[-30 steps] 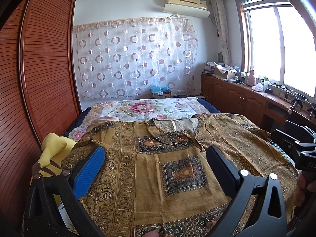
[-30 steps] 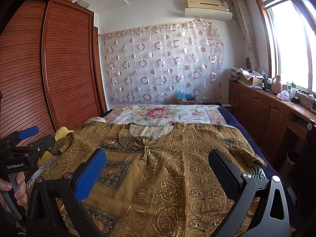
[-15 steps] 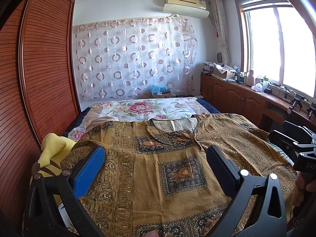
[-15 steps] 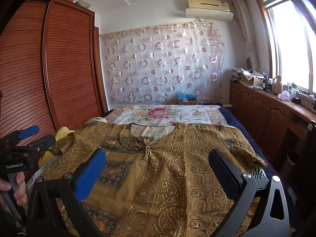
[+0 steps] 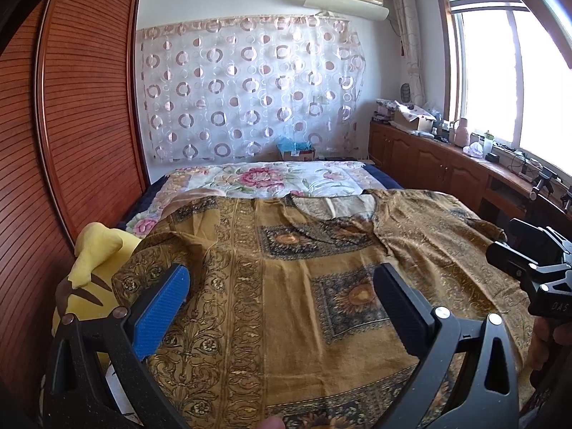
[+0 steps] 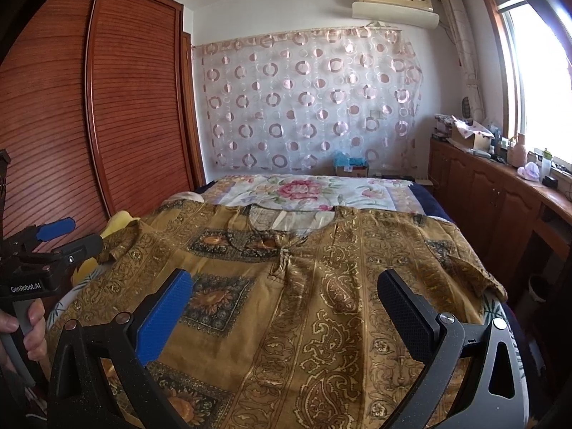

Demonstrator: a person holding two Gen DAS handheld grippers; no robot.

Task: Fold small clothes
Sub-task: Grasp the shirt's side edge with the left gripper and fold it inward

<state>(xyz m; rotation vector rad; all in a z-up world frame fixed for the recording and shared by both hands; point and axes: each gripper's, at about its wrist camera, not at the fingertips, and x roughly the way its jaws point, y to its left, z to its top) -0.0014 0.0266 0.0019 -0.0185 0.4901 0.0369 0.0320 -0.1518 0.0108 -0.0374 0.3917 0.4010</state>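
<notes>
Lying flat across bed (image 5: pixel 271 178): one shirt (image 5: pixel 286 286). Hovering above: left gripper (image 5: pixel 282 286), right gripper (image 6: pixel 286 289), jaws wide apart, gripping nothing.

The shirt (image 6: pixel 321 304) hem is cut off by the lower edge in both views. The shirt hides part of the yellow toy (image 5: pixel 96 268). Both claw handles are out of frame. Items on the worktop (image 5: pixel 464 150) under the window are too small to identify.
</notes>
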